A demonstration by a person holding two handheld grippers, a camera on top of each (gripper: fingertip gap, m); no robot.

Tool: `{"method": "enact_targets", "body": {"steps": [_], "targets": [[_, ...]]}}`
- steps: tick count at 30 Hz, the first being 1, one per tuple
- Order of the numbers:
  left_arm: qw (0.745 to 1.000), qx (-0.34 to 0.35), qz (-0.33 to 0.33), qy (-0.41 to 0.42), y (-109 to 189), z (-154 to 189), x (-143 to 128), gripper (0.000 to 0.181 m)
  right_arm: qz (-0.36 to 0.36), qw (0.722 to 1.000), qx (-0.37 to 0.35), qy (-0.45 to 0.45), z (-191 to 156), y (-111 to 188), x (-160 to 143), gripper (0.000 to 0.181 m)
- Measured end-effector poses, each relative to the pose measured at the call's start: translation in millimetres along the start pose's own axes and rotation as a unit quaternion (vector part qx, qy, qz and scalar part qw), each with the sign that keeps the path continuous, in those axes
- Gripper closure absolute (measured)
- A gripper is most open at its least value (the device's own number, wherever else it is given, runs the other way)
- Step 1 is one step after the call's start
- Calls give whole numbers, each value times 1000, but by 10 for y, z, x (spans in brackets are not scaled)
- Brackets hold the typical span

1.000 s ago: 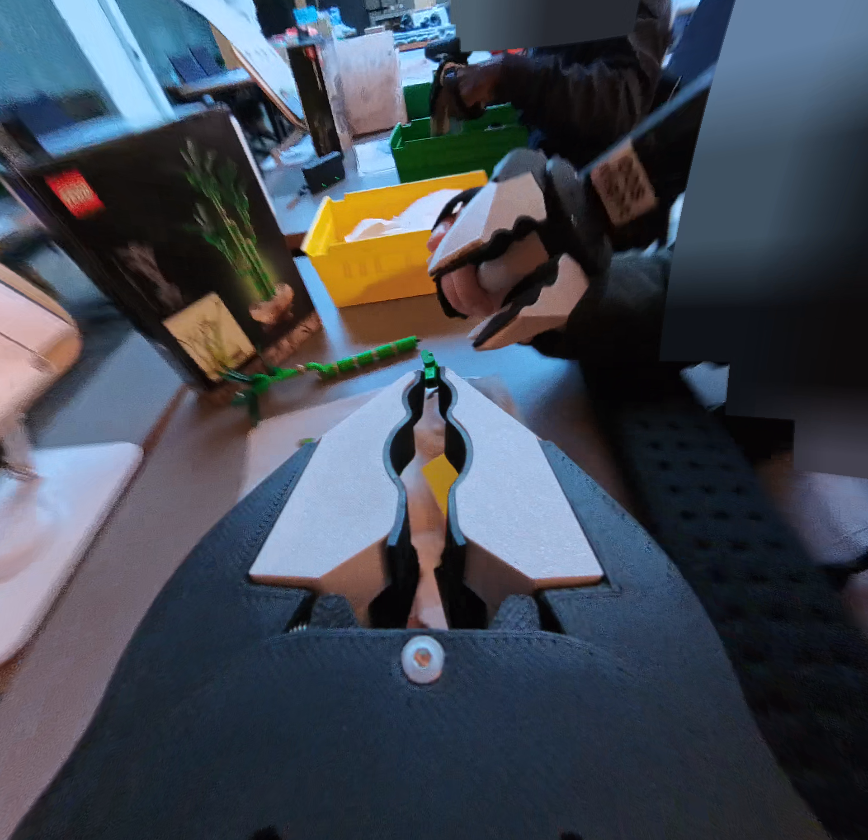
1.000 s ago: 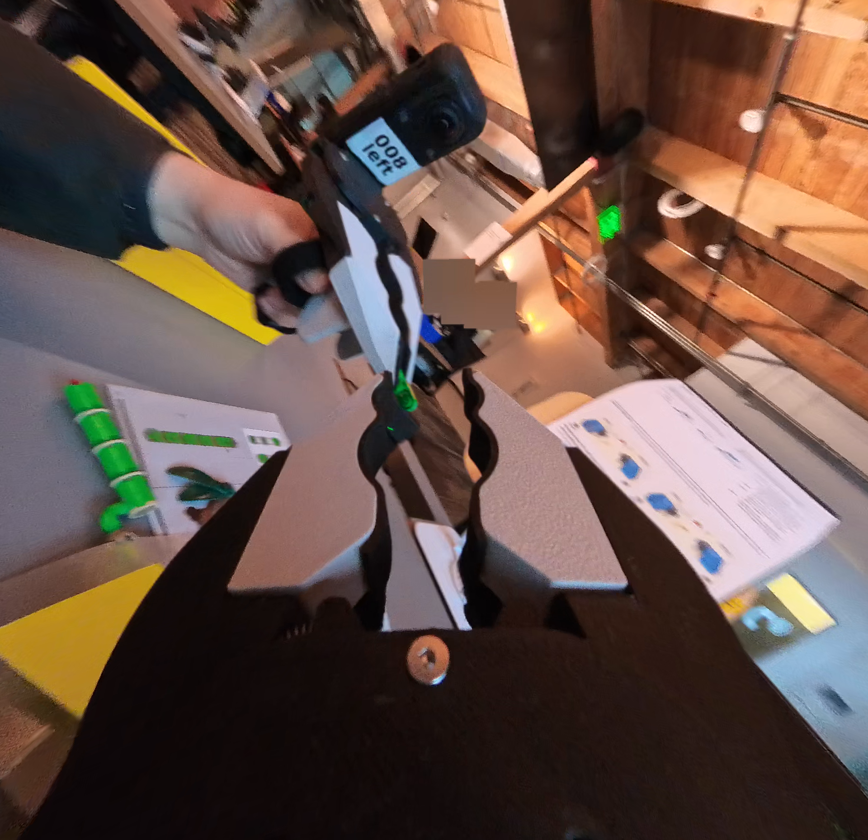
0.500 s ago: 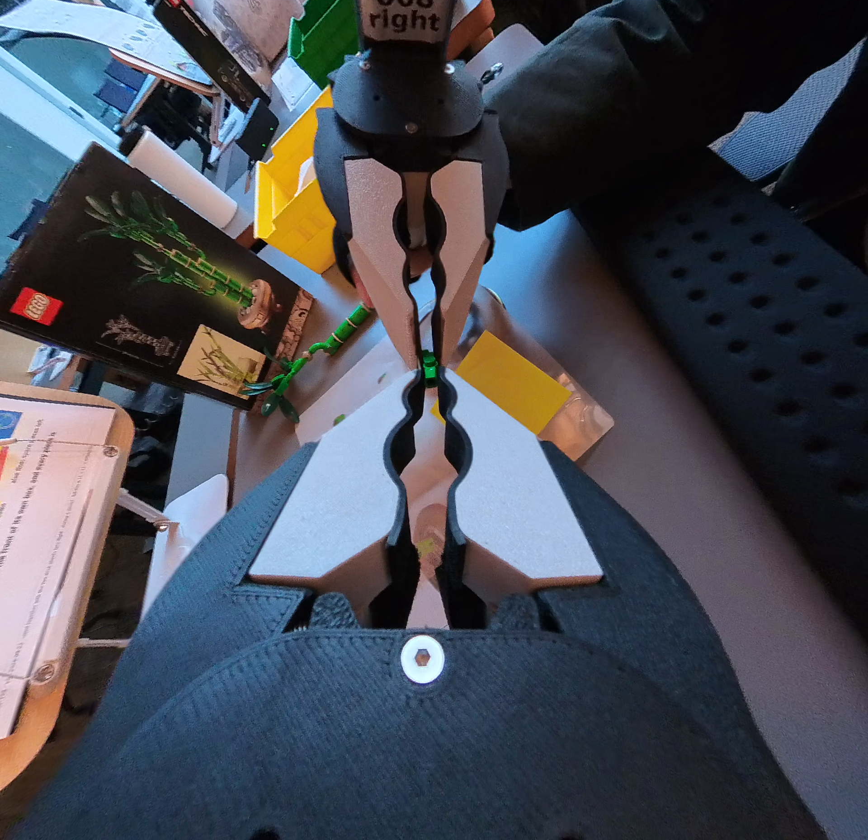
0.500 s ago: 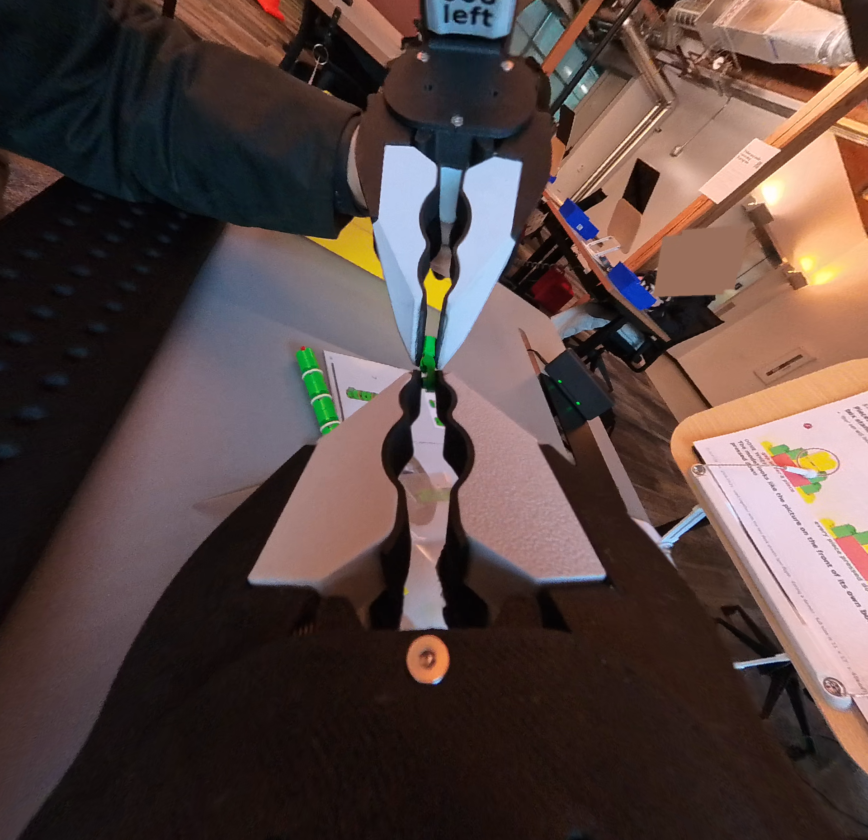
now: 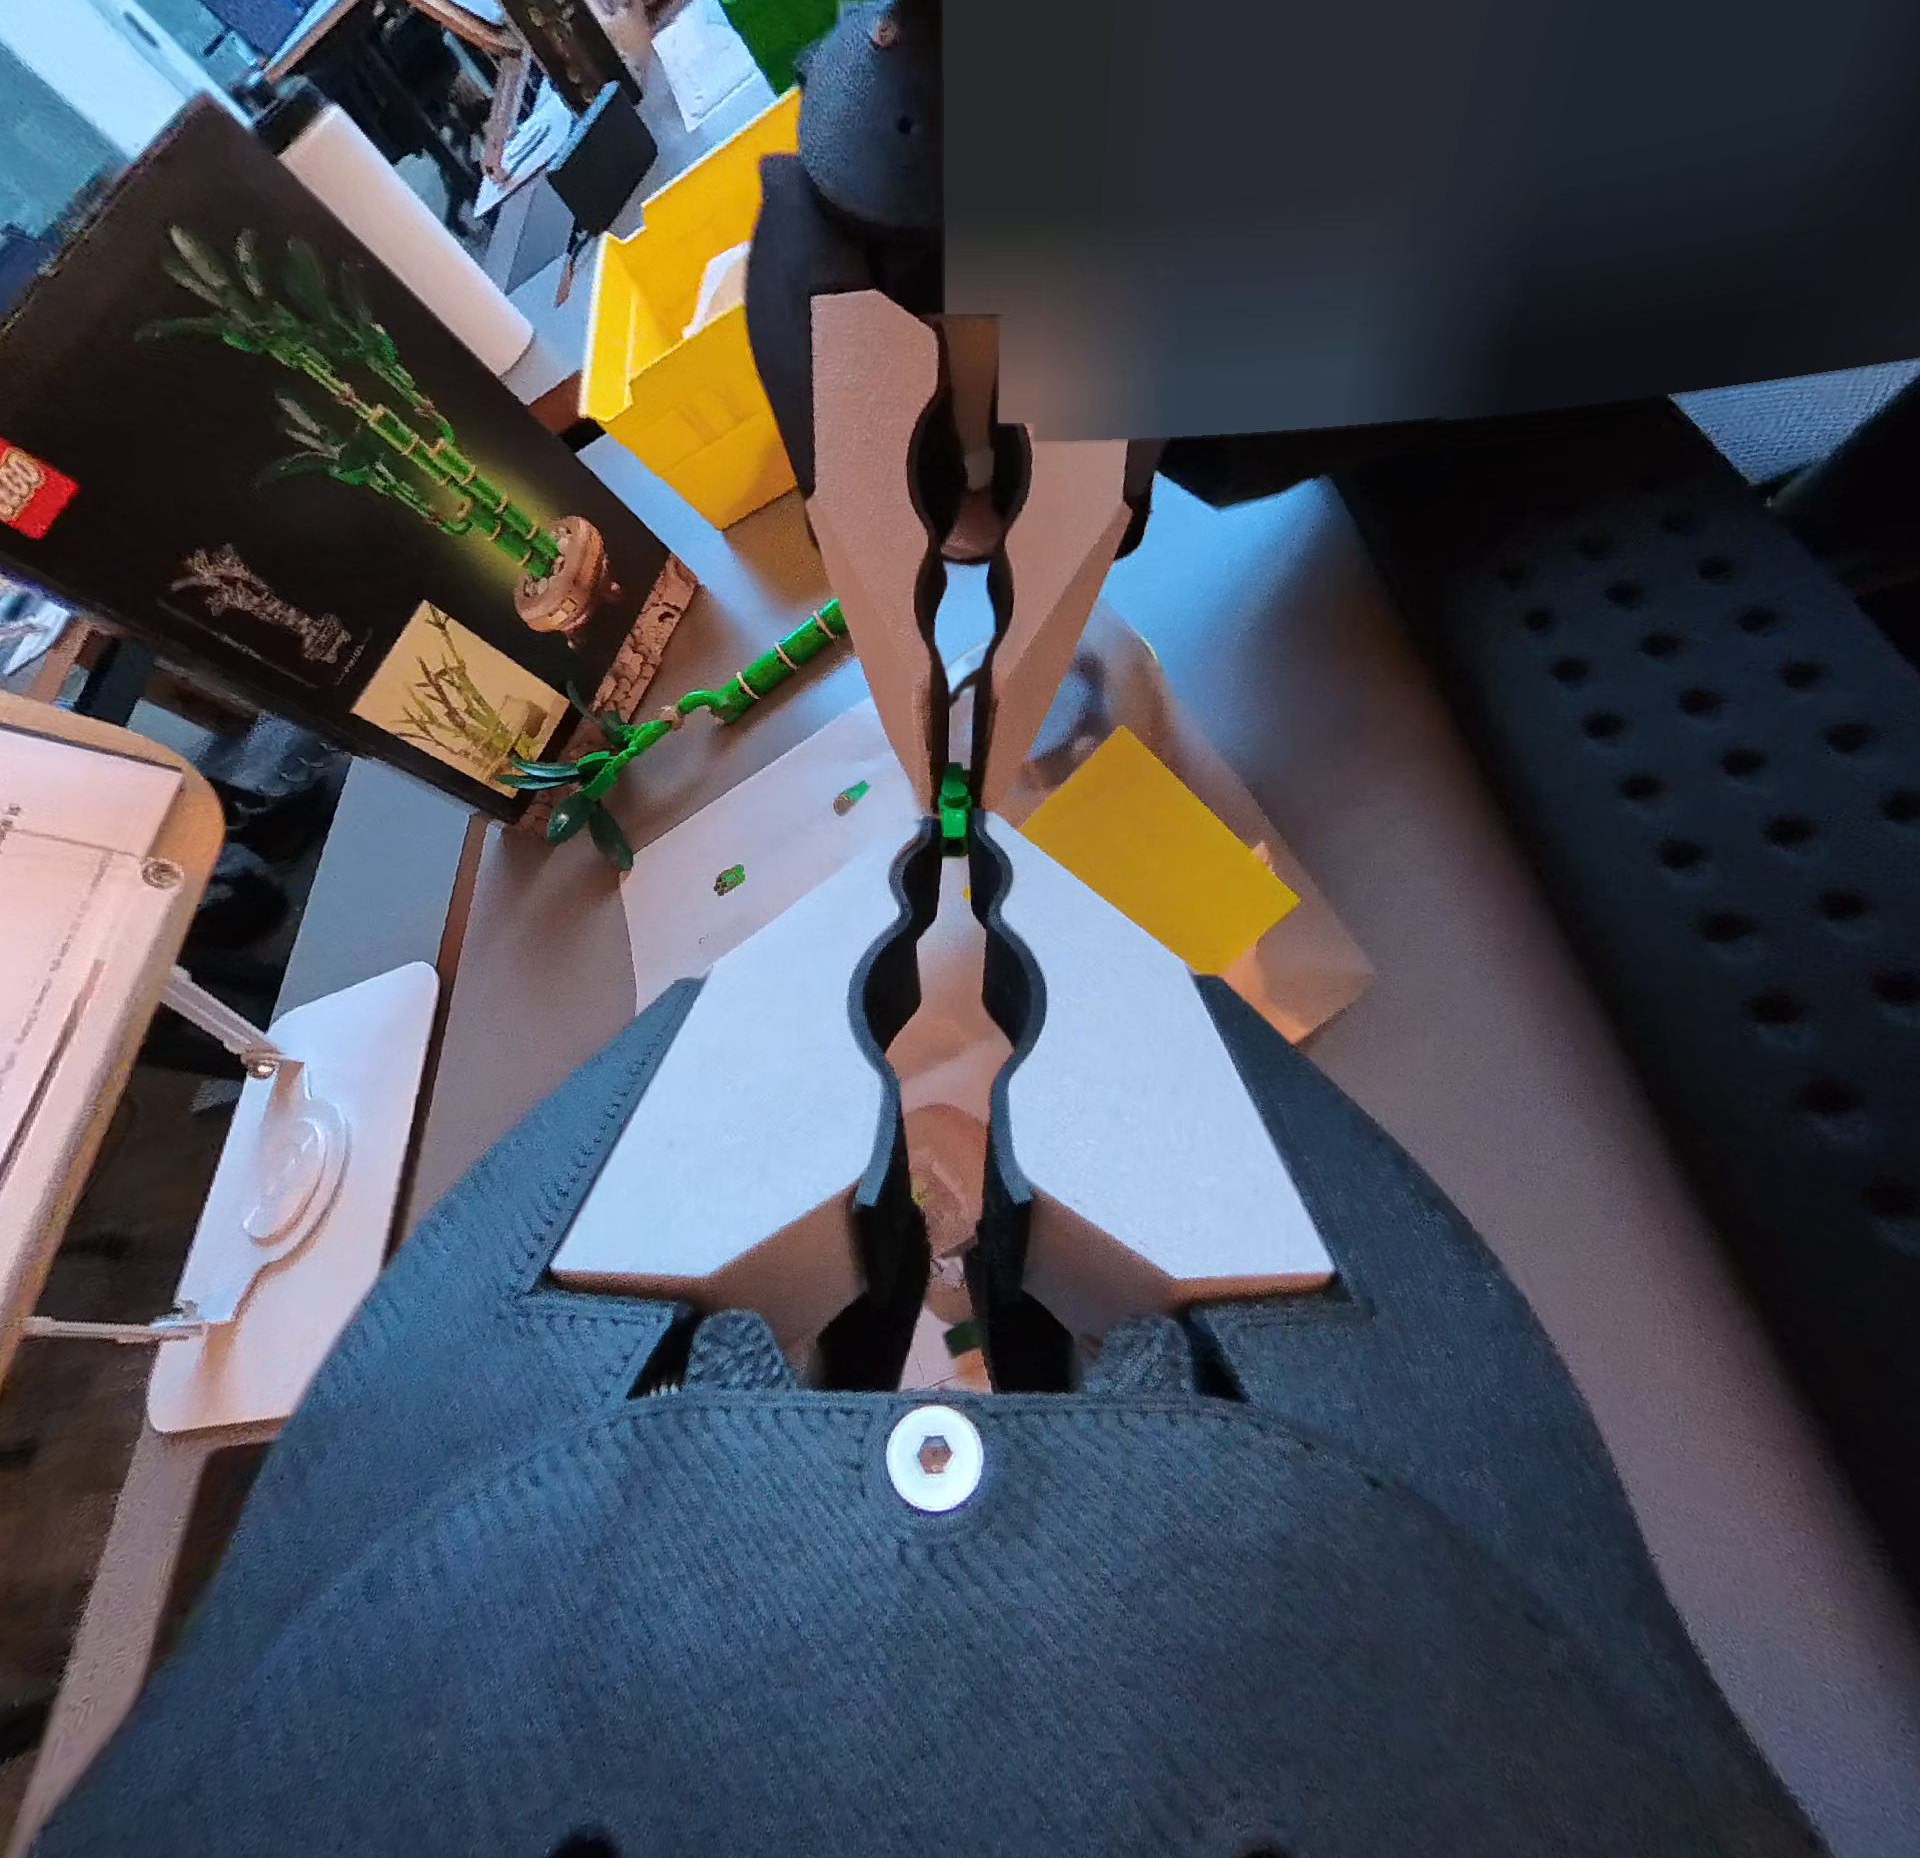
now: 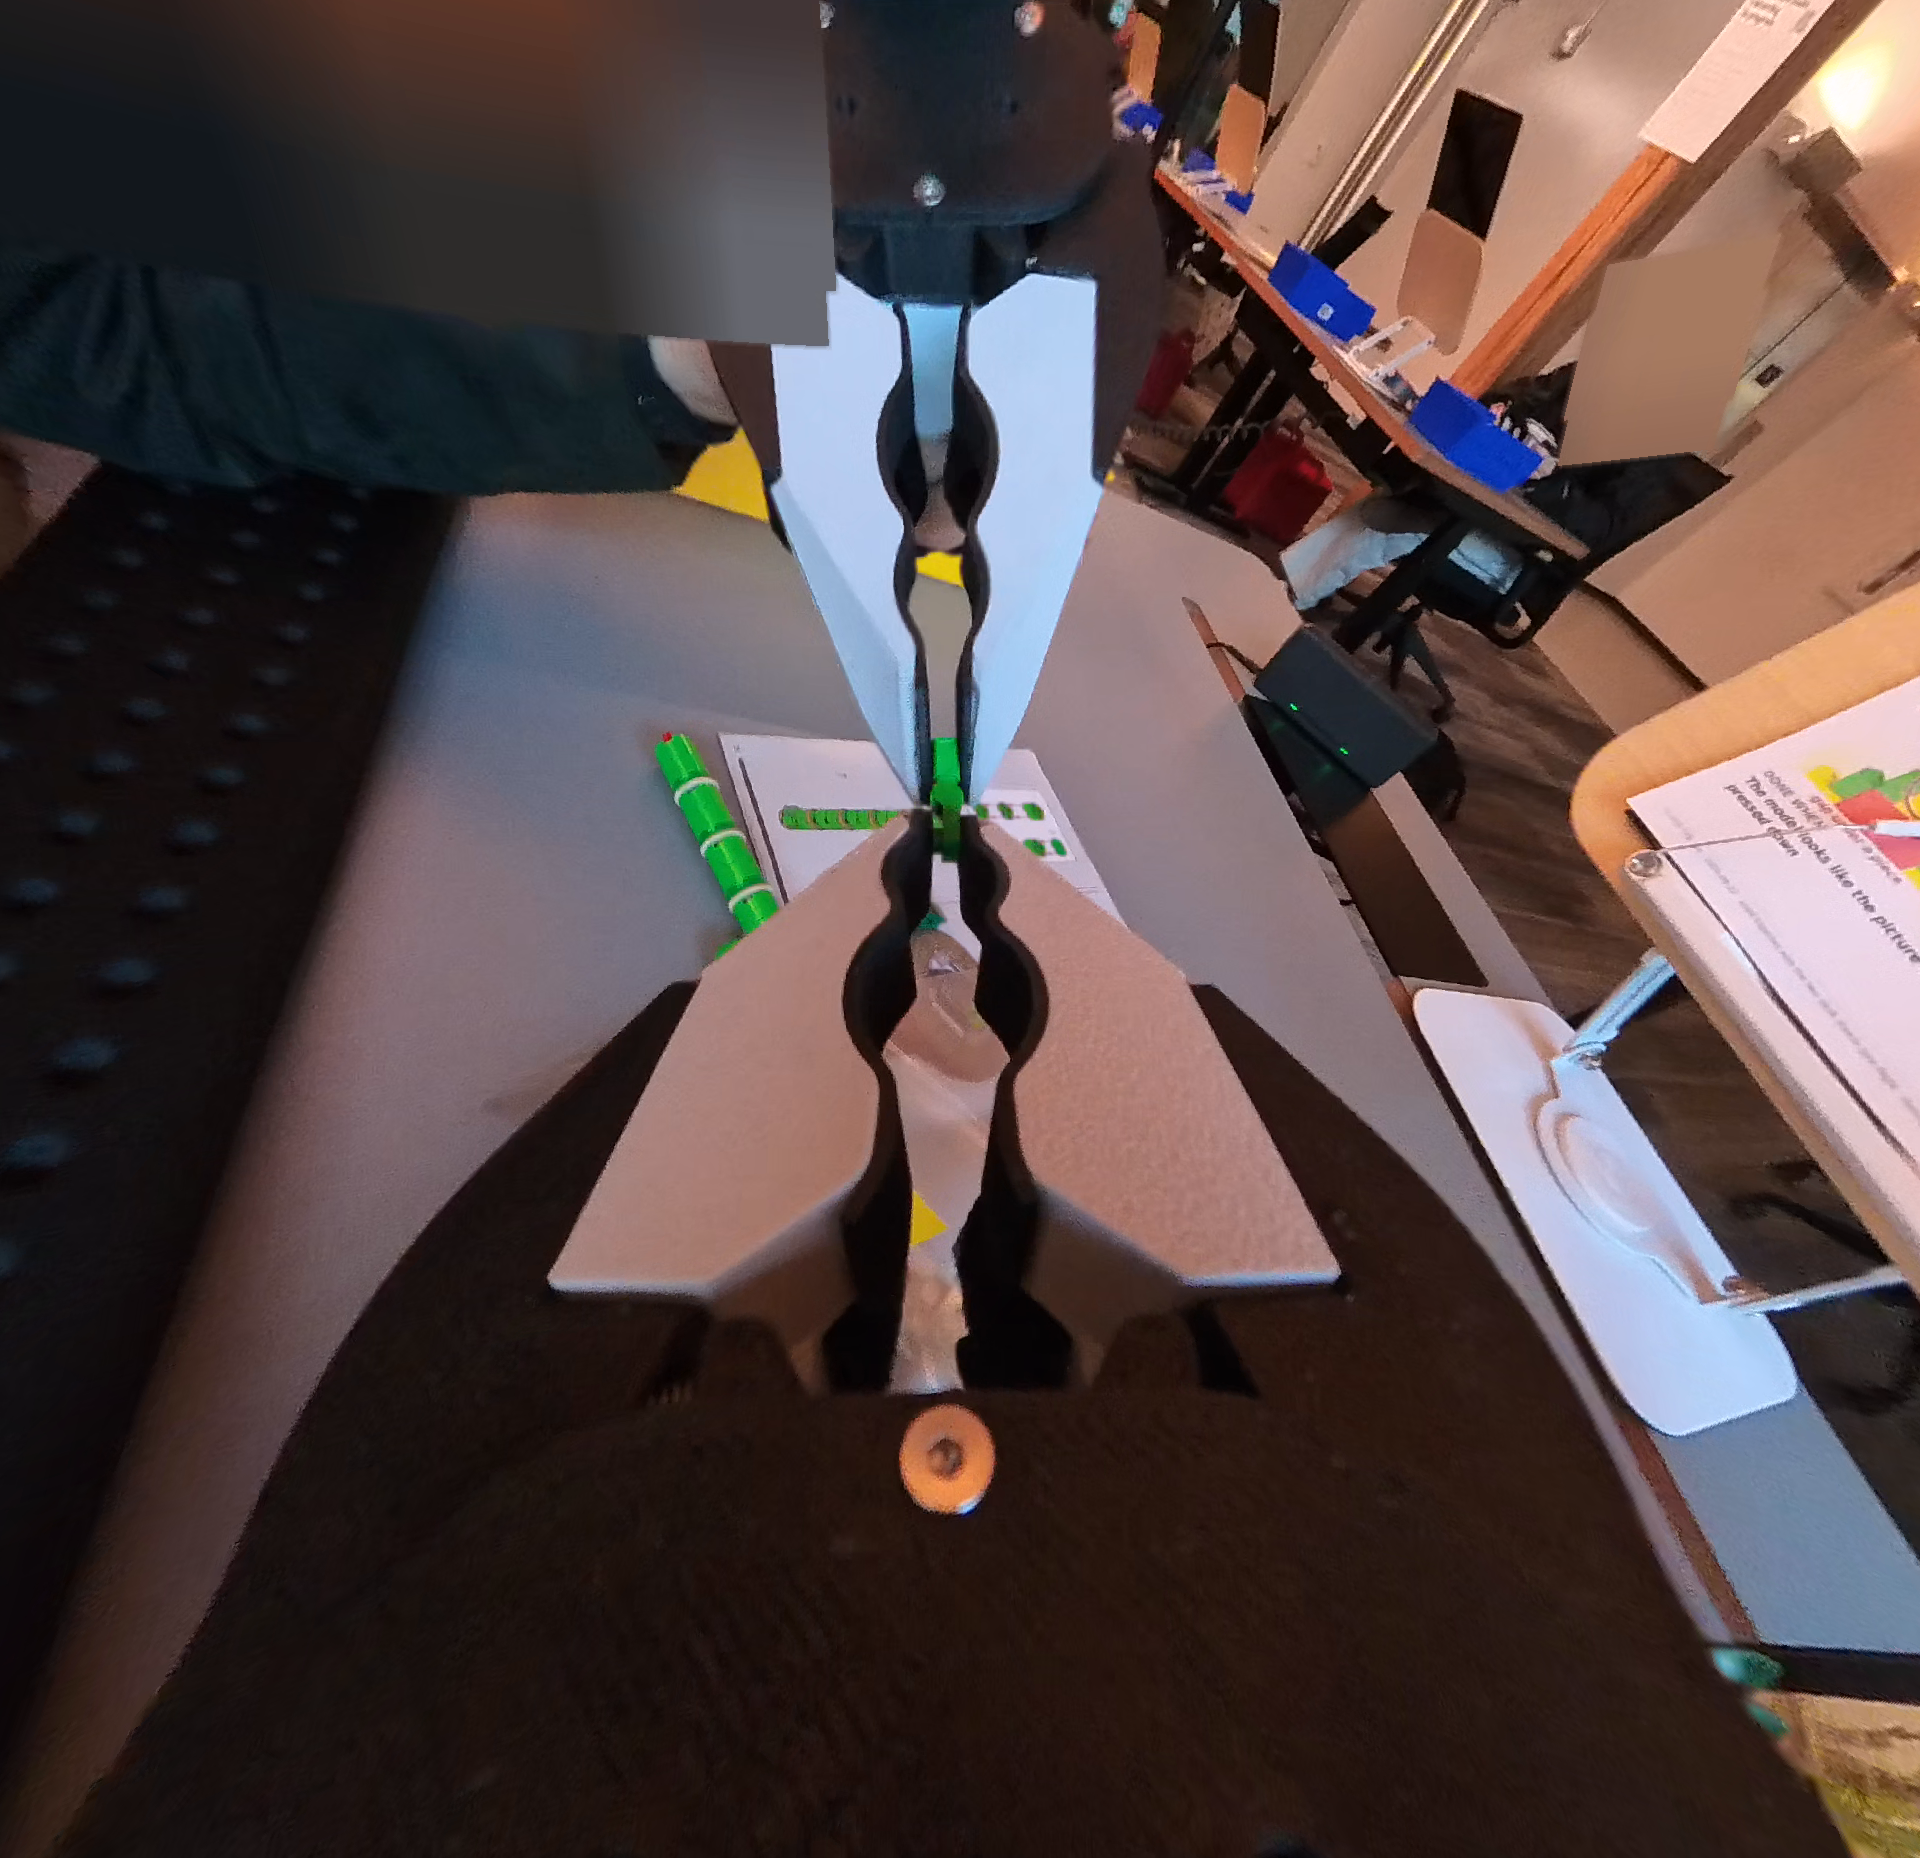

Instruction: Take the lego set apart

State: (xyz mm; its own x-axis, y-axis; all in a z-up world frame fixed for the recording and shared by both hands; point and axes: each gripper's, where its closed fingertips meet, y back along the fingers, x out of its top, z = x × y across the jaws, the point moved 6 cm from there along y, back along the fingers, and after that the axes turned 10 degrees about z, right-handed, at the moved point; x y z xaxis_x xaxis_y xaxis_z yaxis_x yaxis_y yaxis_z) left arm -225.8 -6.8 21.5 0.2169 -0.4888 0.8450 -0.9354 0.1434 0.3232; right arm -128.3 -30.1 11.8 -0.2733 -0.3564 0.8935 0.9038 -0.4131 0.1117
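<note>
Small green lego piece [image 5: 952,809] held in the air above the bench, pinched at one end by the left gripper [image 5: 951,840] tips and at the other by the right gripper [image 5: 954,782] tips, both sets of jaws closed on it, tip to tip. Green bamboo stalk [image 5: 774,667] with pale rings lies flat on the bench, leaves [image 5: 582,785] at the end near the box. Two tiny green bits [image 5: 730,878] loose on the white sheet.
</note>
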Motion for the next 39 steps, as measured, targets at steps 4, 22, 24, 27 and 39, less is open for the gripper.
{"method": "enact_targets", "body": {"steps": [4, 22, 24, 27, 39], "targets": [[998, 58, -18, 9, 72, -149, -5, 177, -33, 999, -22, -19, 110, 90, -85, 177], [974, 79, 206, -58, 869, -136, 549, 179, 190, 963, -46, -184, 426, 611, 76, 178], [972, 75, 213, -61, 914, -133, 552, 179, 191, 962, -46, -189, 432, 612, 68, 178], [976, 114, 171, -76, 1023, -183, 494, 178, 181, 963, -44, -196, 431, 588, 32, 178], [699, 437, -339, 453, 3286, -208, -1579, 178, 106, 975, -22, -196, 319, 299, -184, 178]]}}
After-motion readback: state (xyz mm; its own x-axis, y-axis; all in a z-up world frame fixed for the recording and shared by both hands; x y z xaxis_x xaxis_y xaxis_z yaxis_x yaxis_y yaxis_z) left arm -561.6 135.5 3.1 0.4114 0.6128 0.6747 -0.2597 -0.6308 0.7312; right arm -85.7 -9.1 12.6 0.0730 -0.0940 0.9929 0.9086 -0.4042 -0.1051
